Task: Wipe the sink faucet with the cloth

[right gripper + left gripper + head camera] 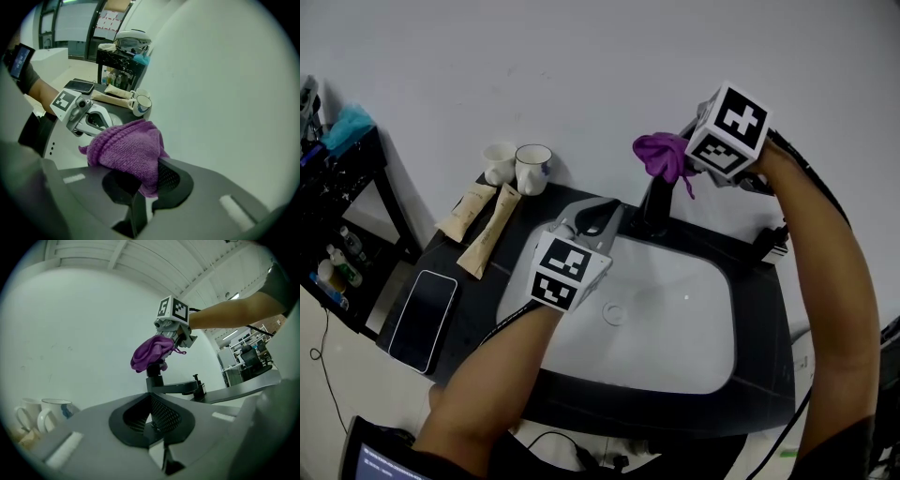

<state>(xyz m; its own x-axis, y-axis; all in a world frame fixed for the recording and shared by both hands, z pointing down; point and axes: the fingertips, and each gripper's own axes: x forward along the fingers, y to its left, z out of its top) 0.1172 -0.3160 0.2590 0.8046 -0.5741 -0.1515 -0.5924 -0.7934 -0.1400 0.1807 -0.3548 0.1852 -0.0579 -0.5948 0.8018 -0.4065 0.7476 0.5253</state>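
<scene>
Two handheld grippers are counted: the left gripper [598,217] and the right gripper [682,152], each bearing one marker cube. There is one purple cloth [660,155], one black faucet [654,212] and one white sink [675,323]. The dark counter [478,302] carries two cups, a plain white cup [499,161] and a blue-marked mug [532,169], two beige tubes, a shorter tube [469,212] and a longer tube [492,232], and one smartphone [424,321]. One black shelf rack [342,178] stands at the left.

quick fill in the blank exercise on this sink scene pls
The right gripper holds a ____ cloth.
The cloth rests on the ____ of the faucet.
____ mugs stand left of the sink.
The left gripper is ____ and empty.
Missing words: purple; top; two; shut
</scene>
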